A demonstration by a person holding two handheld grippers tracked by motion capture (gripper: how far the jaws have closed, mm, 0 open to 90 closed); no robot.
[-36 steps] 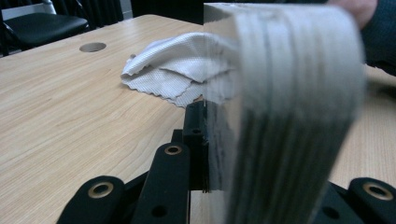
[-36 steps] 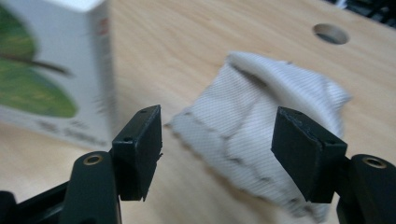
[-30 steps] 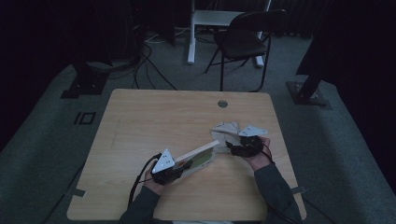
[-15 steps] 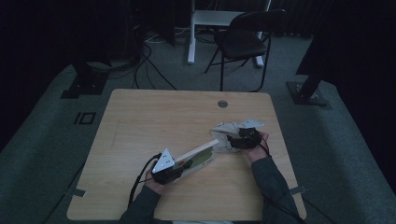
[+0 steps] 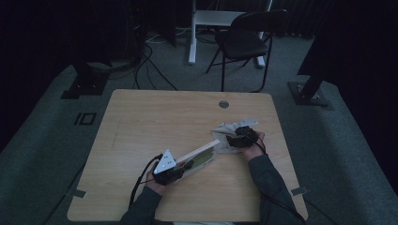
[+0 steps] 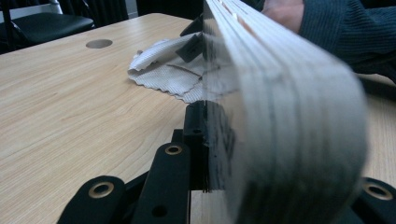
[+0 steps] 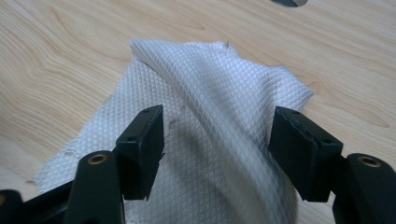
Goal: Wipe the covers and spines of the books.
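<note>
Listing the contents of one wooden counter point(image 5: 155, 122): one flat white board point(image 5: 202, 153) with green print, one white waffle-weave cloth point(image 5: 228, 136), and two hand-held grippers. The left hand-held gripper point(image 5: 174, 171), at about 6 o'clock on the counter, has its jaws pressed together on the near end of the board, which runs up toward 2 o'clock with its far end at the cloth. The cloth lies crumpled at roughly 3 o'clock, near the right edge. The right hand-held gripper point(image 7: 215, 149) stands over the cloth, jaws spread with a raised fold between them; they have just been closing. One round grommet hole point(image 5: 224, 104) sits at 12 o'clock.
</note>
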